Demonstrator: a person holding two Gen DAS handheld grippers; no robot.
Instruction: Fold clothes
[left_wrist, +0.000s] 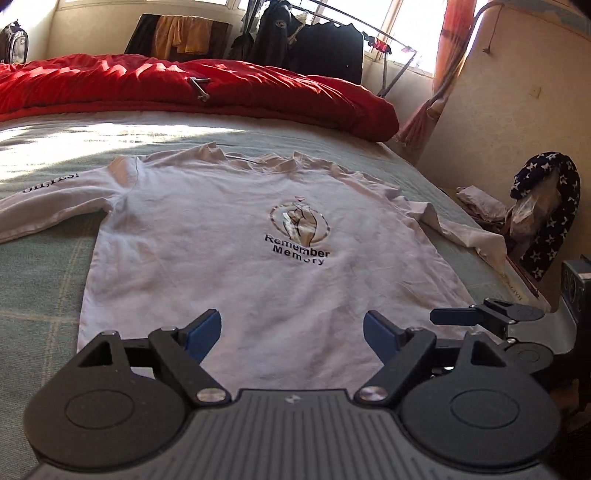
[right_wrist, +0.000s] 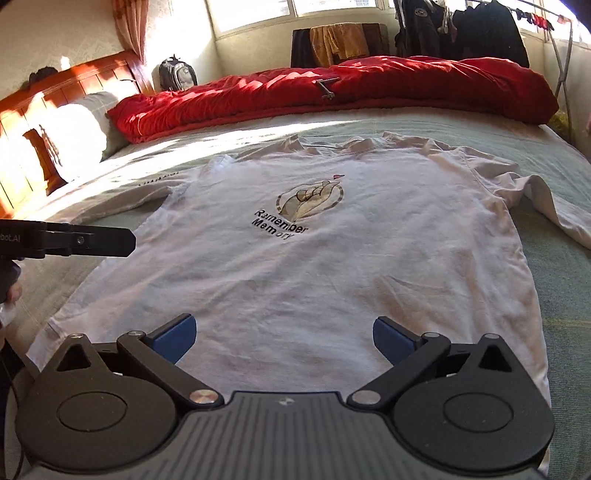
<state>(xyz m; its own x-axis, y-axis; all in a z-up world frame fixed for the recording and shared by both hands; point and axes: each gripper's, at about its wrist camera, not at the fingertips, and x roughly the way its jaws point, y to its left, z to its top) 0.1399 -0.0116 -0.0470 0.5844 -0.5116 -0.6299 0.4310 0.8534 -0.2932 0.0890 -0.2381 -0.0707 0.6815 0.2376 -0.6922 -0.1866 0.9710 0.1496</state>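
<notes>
A white long-sleeved shirt (left_wrist: 229, 236) (right_wrist: 332, 251) with a "Remember Memory" print lies face up and spread flat on the bed, collar far, hem near. Its sleeves stretch out to either side. My left gripper (left_wrist: 291, 334) hovers open above the hem, blue pads wide apart with nothing between them. My right gripper (right_wrist: 283, 338) also stands open over the hem area, empty. In the left wrist view one finger of the right gripper (left_wrist: 458, 316) shows at the right edge. In the right wrist view the left gripper's finger (right_wrist: 92, 242) shows at the left edge.
The bed has a pale green checked sheet (left_wrist: 44, 280) (right_wrist: 576, 295). A red duvet (left_wrist: 207, 86) (right_wrist: 332, 85) is bunched along the far side. A wooden headboard (right_wrist: 33, 122) and pillow stand at left. Clothes hang on a rack (left_wrist: 314, 40) by the window. A star-patterned item (left_wrist: 550, 206) sits beside the bed.
</notes>
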